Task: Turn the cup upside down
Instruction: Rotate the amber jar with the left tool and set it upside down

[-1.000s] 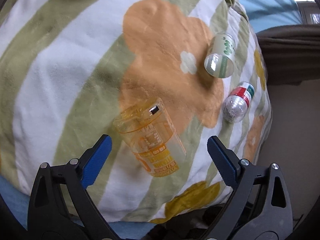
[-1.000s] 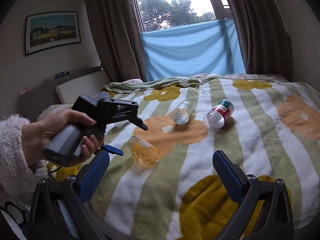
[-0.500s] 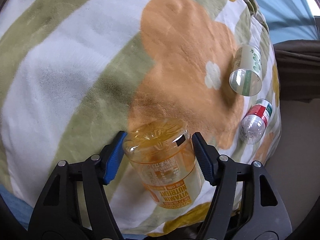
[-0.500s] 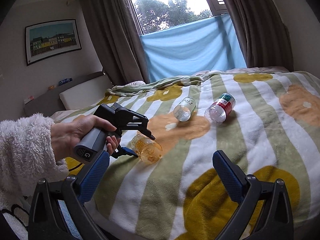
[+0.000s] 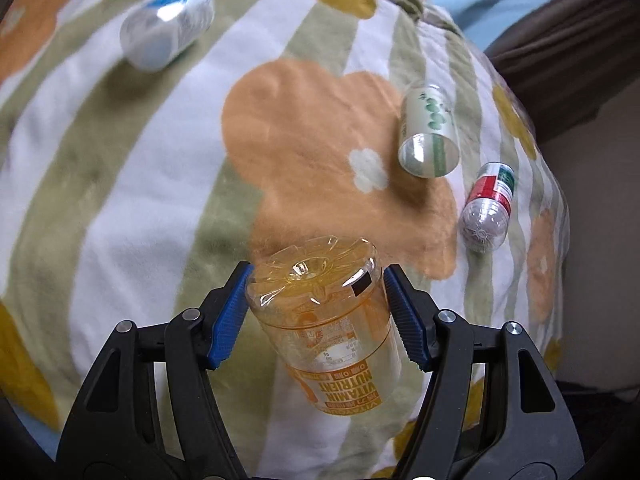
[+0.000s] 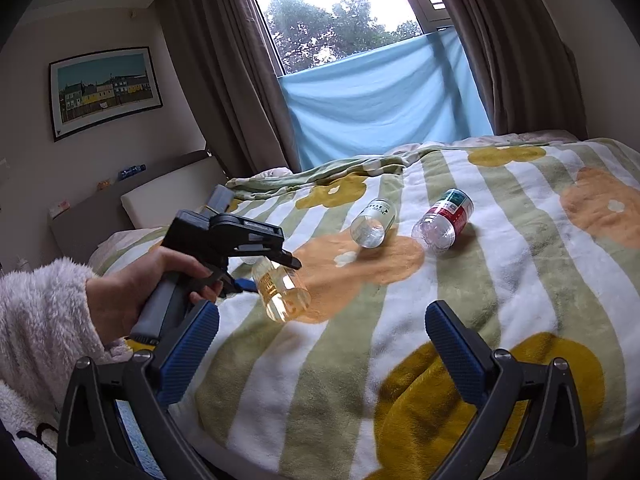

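A clear orange cup (image 5: 328, 320) with "VITAMIN NUTRIENT" printing is clamped between the blue pads of my left gripper (image 5: 316, 300). Its closed base points away from the camera and it is held tilted above the blanket. In the right wrist view the same cup (image 6: 282, 290) hangs from the left gripper (image 6: 256, 280), held by a hand in a fluffy sleeve. My right gripper (image 6: 320, 344) is open and empty above the near part of the bed.
Three other clear cups lie on their sides on the striped flower blanket (image 5: 120, 220): a green-labelled one (image 5: 428, 138), a red-and-green one (image 5: 486, 208) and a blue-labelled one (image 5: 168, 28). The bed edge falls away at the right. A headboard (image 6: 160, 196) stands at the left.
My left gripper closed on the orange cup, which was lying on the blanket, and lifted it. The view pulled back, showing the blue-labelled cup. The right gripper stayed open.
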Demonstrator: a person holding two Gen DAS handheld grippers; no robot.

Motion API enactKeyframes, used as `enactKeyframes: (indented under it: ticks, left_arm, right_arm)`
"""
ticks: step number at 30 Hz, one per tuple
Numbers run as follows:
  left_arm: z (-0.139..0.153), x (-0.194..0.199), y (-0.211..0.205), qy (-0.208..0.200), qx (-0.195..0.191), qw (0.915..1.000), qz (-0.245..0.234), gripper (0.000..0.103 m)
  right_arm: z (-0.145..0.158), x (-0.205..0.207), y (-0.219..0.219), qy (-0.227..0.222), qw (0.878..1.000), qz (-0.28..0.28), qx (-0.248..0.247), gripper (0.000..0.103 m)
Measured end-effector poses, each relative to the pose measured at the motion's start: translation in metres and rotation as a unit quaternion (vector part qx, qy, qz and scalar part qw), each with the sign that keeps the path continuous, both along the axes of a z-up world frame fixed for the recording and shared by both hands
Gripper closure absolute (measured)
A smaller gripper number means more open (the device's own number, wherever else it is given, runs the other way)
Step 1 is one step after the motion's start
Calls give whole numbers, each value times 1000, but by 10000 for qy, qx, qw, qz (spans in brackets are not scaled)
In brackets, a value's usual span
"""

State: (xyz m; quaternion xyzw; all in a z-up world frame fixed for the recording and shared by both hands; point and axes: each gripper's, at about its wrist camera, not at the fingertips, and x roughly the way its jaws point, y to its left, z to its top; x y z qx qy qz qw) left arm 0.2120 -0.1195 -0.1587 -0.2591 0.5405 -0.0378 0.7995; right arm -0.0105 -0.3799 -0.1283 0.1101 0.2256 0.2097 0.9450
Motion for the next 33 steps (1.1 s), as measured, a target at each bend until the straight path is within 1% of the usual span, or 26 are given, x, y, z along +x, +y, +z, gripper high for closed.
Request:
enactKeyframes:
  ticks: [1, 2, 3, 4, 5, 7, 8, 9, 12, 13, 15, 16, 18, 21, 23, 26, 27, 30, 33]
  left_arm:
    - [8, -3, -3, -246, 248, 9993, -131, 39]
    - [17, -7, -8, -566, 565, 9964, -290, 39]
    - [25, -12, -13, -903, 880, 9910, -443, 39]
    - [31, -17, -21, -1253, 1248, 9823, -613, 39]
    - [35, -23, -30, -1587, 1571, 9715, -798, 39]
    - [36, -34, -45, -2128, 1976, 9509, -1074, 39]
    - [34, -39, -50, -2319, 2099, 9430, -1135, 39]
    - [30, -44, -55, -2495, 2179, 9361, -1179, 39]
    - [18, -53, -62, -2768, 2353, 9233, -1248, 39]
    - [14, -54, -64, -2827, 2427, 9192, -1276, 39]
    - [9, -58, -69, -2901, 2625, 9106, -1333, 39]
    - [6, -58, -70, -2906, 2691, 9076, -1394, 39]
    - [0, -58, -73, -2836, 2795, 9046, -1523, 39]
    - [-5, -57, -75, -2723, 2784, 9064, -1637, 39]
    - [-5, -58, -76, -2670, 2819, 9054, -1717, 39]
    - [-4, -61, -79, -2603, 2902, 9014, -1887, 39]
    - [-3, -61, -80, -2568, 2891, 9018, -1929, 39]
    - [-2, -62, -77, -2449, 2796, 9073, -1964, 39]
    - [0, -60, -72, -2312, 2595, 9164, -1983, 39]
  right_arm:
    - [-1, 0, 1, 6, 10000, 8, 22, 0]
    - [-2, 1, 1, 14, 10000, 25, 53, 0]
    - [-3, 1, 2, 25, 10000, 38, 73, 0]
    - [-4, 1, 3, 34, 10000, 41, 81, 0]
    - [-6, 1, 4, 38, 10000, 38, 84, 0]
    - [-8, 0, 5, 75, 9999, 2, 89, 0]
    - [-9, 0, 4, 107, 9999, -43, 82, 0]
    - [-10, -1, 4, 131, 9998, -100, 101, 0]
    - [-12, -7, 0, 173, 9992, -188, 294, 0]
    - [-13, -9, -1, 175, 9991, -249, 289, 0]
    - [-15, -12, 0, 175, 9990, -407, 83, 0]
    - [-16, -13, 2, 182, 9988, -448, -9, 0]
    - [-20, -13, 3, 207, 9986, -486, -97, 0]
    - [-25, -10, 4, 265, 9984, -482, -108, 0]
    - [-27, -9, 5, 284, 9984, -470, -128, 0]
    - [-28, -6, 7, 295, 9986, -422, -121, 0]
    - [-28, -5, 8, 293, 9987, -408, -123, 0]
    - [-28, -2, 12, 286, 9988, -370, -167, 0]
    - [-27, 0, 15, 285, 9989, -329, -186, 0]
